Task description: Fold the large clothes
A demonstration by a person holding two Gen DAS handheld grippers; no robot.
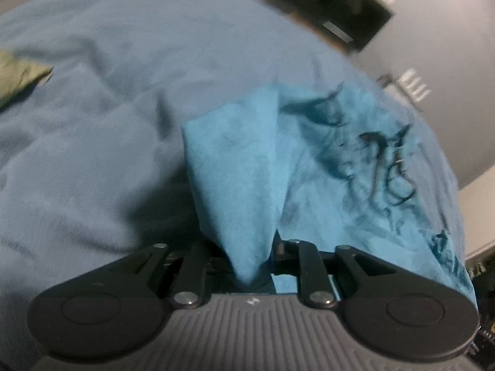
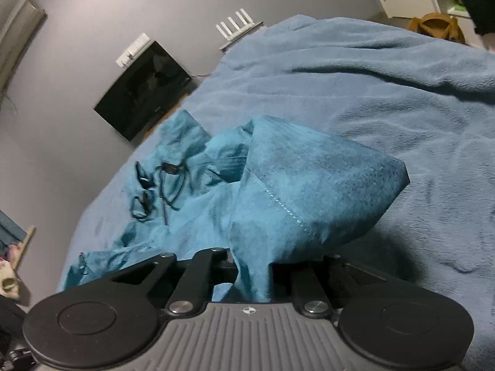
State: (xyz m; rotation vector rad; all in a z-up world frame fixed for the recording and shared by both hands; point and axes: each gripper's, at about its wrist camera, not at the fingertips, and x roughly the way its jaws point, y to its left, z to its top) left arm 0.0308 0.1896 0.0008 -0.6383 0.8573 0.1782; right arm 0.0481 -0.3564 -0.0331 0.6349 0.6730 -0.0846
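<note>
While bunched at lower centre of both views, teal T-shirt [image 1: 309, 167] drapes over blue blanket [image 1: 92, 123]. Left gripper [image 1: 252, 266] and right gripper [image 2: 252, 278] each clamped on fabric. Likely light, limp, non-fragile; best held at hems.

Dim indoor light; left wrist view motion-blurred, right sharper; fisheye-bent edges.

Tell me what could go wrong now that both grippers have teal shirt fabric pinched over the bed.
The left gripper and right gripper each pinch only a bunched bit of the teal shirt, so fabric might slip out. The middle lies crumpled on the blue blanket; dragging could snag it or fold wrinkles in.
</note>
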